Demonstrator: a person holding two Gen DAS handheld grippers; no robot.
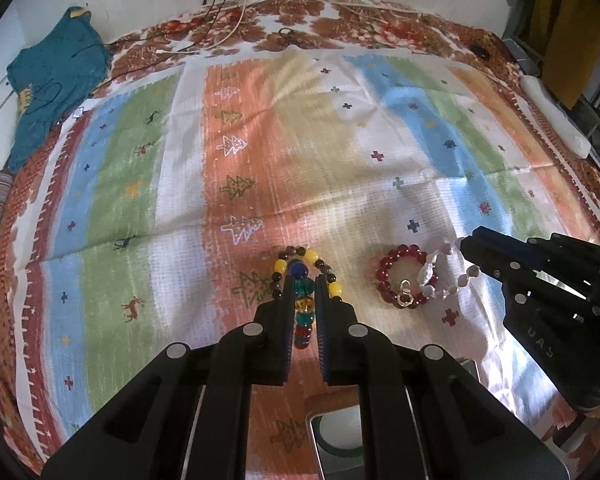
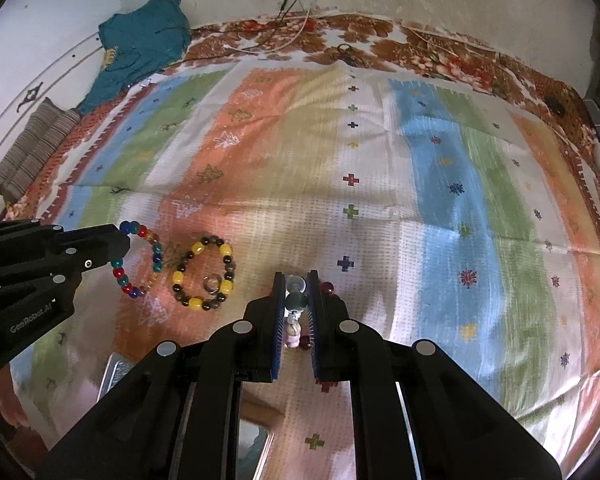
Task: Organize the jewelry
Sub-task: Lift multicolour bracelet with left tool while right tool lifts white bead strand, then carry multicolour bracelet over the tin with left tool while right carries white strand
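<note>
Left wrist view shows a wide striped cloth with tree and cross motifs [image 1: 260, 140] spread under everything. Over it, the left gripper [image 1: 303, 280] has its jaws pinched on a bracelet of clear blue, green, amber and red beads [image 1: 303, 304], whose lower part runs out of sight between the jaws. Just beyond the tips lies a bracelet of yellow and dark brown beads [image 1: 318, 266], half hidden by them. To the right, the right gripper [image 1: 466, 246] nips a strand of pale pink and white beads [image 1: 432, 276], which overlaps a dark red bead bracelet [image 1: 400, 276] with a small gold ring [image 1: 406, 294] on its near edge. Right wrist view shows those jaws closed on pale beads, blurred there.
</note>
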